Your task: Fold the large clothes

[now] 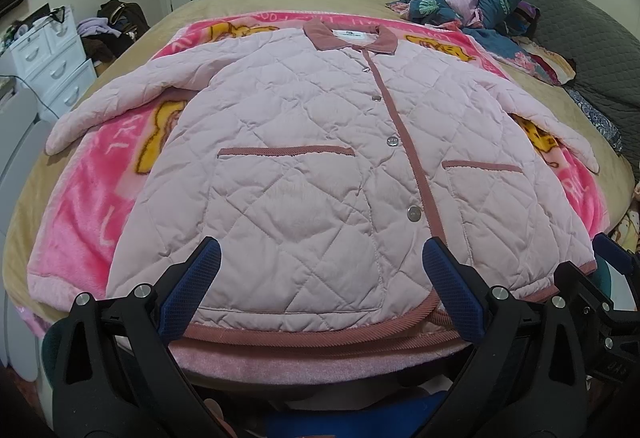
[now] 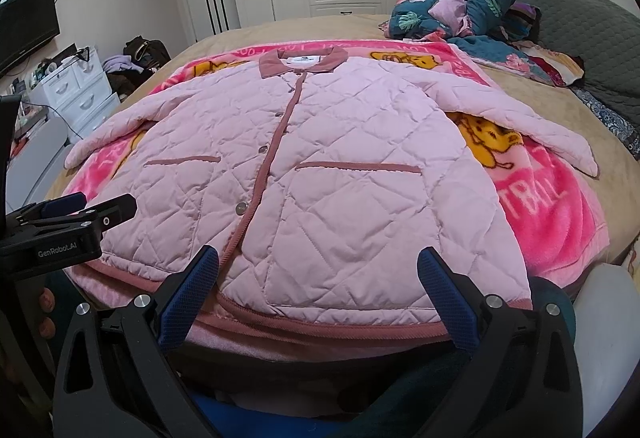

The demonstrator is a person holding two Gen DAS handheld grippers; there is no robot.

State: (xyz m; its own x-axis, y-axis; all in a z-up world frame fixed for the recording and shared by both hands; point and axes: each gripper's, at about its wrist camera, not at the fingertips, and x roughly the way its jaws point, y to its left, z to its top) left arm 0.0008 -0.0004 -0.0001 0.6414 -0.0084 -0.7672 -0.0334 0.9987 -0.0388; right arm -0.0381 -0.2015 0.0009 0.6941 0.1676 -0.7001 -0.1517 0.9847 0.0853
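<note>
Just ahead of both claws, the pink jacket lies flat and buttoned on a pink blanket over the bed, sleeves spread to either side. The left claw and the right claw both hang spread wide and hold nothing, just above the hem. The padded cloth may slip from a shallow pinch, or the blanket may come up with it. Room lies beyond the collar; the near bed edge sits under the claws, and the left claw seems close beside the right.
</note>
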